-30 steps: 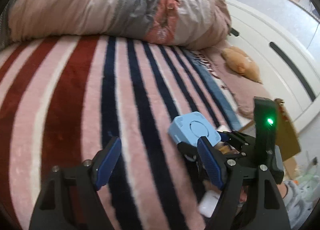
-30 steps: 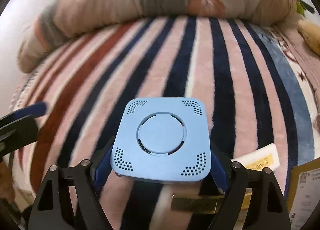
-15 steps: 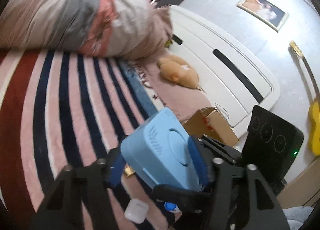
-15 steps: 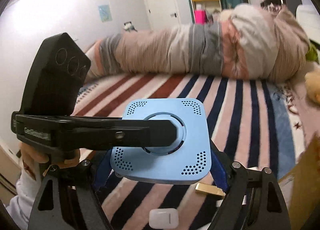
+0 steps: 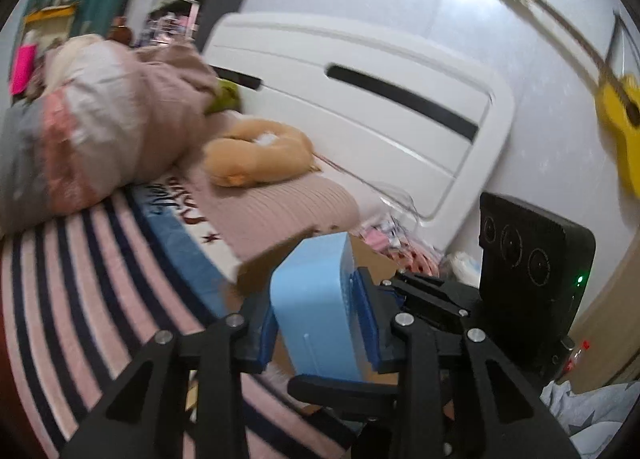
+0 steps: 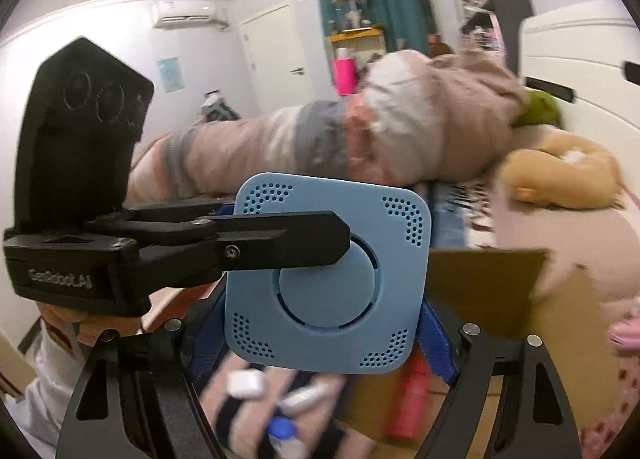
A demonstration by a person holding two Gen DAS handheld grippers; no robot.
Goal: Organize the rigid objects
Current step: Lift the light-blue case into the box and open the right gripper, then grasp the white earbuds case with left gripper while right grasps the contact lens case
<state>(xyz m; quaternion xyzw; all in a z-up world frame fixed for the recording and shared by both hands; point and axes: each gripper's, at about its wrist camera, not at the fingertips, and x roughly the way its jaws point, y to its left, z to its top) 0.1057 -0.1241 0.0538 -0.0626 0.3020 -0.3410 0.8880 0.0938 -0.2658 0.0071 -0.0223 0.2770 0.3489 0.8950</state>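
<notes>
A light blue square device (image 6: 332, 283) with a round centre and perforated corners is held in the air by both grippers. My right gripper (image 6: 320, 343) is shut on its two side edges. My left gripper (image 5: 316, 323) is shut across its flat faces; it reaches in from the left in the right wrist view (image 6: 280, 237). In the left wrist view the device (image 5: 316, 299) shows edge-on between the blue pads. An open cardboard box (image 6: 500, 299) lies just behind and below it.
Small items lie on the striped blanket (image 5: 80, 279) below: a white earbud case (image 6: 245, 383), a white tube, a blue-capped item, a red item (image 6: 412, 395) in the box. A rolled duvet (image 6: 320, 143), tan plush (image 5: 256, 151) and white headboard (image 5: 360, 107) stand behind.
Both grippers have lifted the blue device off the blanket and swung right toward the cardboard box. The left gripper, open a second ago, has closed on the device.
</notes>
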